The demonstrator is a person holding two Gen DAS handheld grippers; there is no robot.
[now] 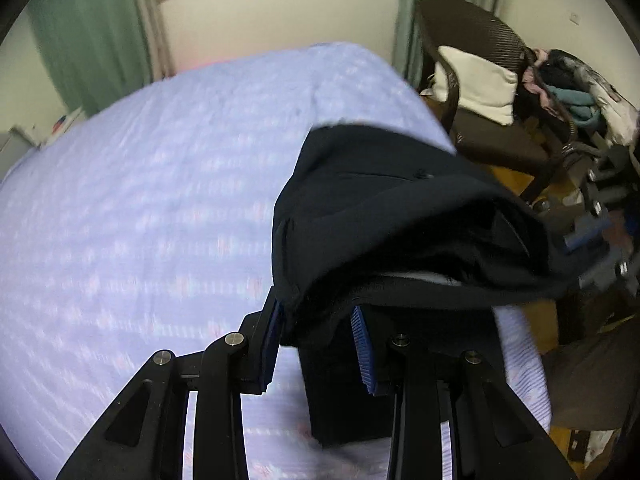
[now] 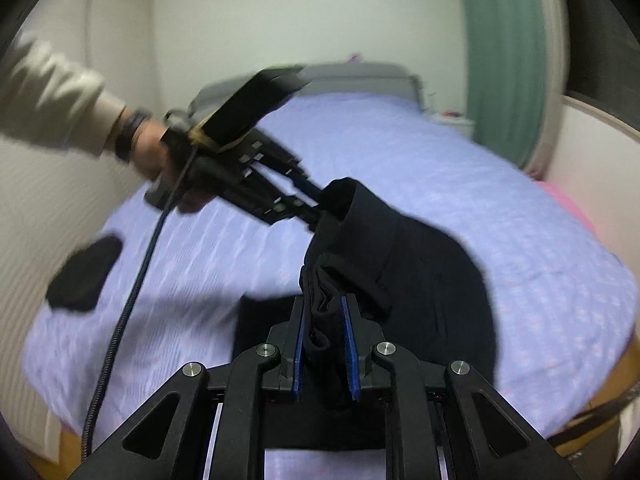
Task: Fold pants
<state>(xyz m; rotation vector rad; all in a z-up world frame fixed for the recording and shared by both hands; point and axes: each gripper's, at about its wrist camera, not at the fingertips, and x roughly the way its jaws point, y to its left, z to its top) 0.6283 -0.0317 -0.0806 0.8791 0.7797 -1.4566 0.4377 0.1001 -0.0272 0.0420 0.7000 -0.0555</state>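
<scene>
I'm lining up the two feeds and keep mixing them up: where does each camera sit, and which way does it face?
Left wrist: on the left tongs, facing down over the bed toward a wicker chair; own fingers clamp dark pants.
Right wrist: on the right tongs, facing across the bed to the headboard; shows the sleeve and left hand.
Shared: pants, bed, green curtain.

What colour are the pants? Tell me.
Very dark navy, almost black pants; the left wrist view shows them best.
</scene>
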